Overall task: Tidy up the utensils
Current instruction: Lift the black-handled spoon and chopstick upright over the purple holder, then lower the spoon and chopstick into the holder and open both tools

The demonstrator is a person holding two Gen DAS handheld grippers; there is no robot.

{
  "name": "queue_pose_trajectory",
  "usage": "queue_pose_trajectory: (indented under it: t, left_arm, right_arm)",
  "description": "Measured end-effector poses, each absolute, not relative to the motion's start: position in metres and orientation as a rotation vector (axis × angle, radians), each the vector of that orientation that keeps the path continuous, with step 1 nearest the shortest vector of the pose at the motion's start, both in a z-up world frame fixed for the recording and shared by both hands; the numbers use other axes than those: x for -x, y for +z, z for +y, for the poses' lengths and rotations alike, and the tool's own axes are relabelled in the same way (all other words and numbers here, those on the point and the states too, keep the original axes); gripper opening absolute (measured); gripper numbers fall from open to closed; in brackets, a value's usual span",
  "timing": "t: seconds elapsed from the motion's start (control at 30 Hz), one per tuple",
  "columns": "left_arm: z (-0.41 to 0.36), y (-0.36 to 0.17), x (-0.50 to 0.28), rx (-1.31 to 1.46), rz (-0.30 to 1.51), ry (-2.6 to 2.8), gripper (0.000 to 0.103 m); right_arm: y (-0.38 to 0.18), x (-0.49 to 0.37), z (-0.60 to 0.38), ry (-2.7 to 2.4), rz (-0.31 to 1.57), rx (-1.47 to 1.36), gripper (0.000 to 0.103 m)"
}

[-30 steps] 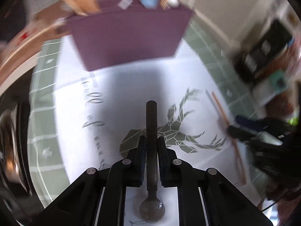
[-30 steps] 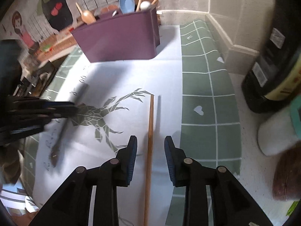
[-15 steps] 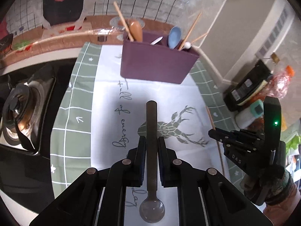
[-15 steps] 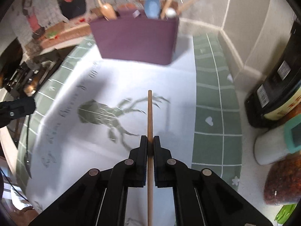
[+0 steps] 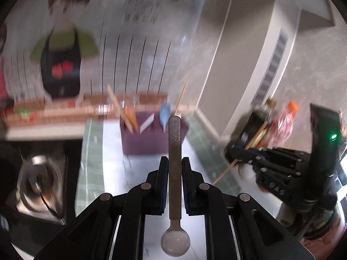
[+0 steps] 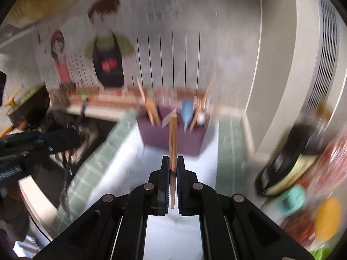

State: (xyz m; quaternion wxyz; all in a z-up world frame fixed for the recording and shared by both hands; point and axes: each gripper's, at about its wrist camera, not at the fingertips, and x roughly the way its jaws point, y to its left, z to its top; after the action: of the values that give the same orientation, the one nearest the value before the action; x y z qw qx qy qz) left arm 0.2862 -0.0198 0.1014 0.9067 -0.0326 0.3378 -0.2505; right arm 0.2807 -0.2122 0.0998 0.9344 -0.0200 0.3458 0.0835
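Note:
My left gripper (image 5: 174,162) is shut on a dark metal spoon (image 5: 175,143), handle pointing forward, bowl toward the camera. It is raised above the mat, in line with the purple utensil box (image 5: 149,138). My right gripper (image 6: 173,162) is shut on a wooden chopstick (image 6: 173,138) that points at the same purple box (image 6: 173,138). The box holds a blue spoon (image 6: 187,113), a wooden spoon and chopsticks. The right gripper also shows in the left wrist view (image 5: 240,155), chopstick crossing it. Both views are motion-blurred.
A white and green mat (image 6: 227,151) covers the counter. A stove burner (image 5: 36,179) is at left. Bottles and jars (image 6: 288,166) stand at right by the wall corner. A tiled backsplash with cartoon stickers rises behind the box.
Both grippers have lifted and tilted up from the mat with their utensils; the views now face the box and wall. The right gripper closed on the chopstick a second ago.

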Motion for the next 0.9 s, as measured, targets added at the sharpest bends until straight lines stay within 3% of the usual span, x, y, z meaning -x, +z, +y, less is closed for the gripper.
queue_pose_trajectory:
  t: [0.23,0.47,0.67,0.9]
  left_arm:
    - [-0.034,0.191,-0.314,-0.027,0.457,-0.504,0.012]
    - [-0.034,0.237,-0.364,0.013,0.332,-0.49,0.013]
    - [-0.032,0.225,-0.403,0.097,0.315,-0.487,0.013]
    - [-0.048,0.179,-0.45,0.128,0.383,-0.488,0.013]
  right_arm:
    - [0.207,-0.303,-0.208,0.127,0.481,0.127,0.005]
    - [0.266,-0.342,-0.207,0.112,0.385,0.157,0.005]
    - [0.252,-0.379,-0.215,0.126,0.411,0.132,0.005]
    - [0.194,-0.421,-0.216,0.165,0.511,0.113,0.005]
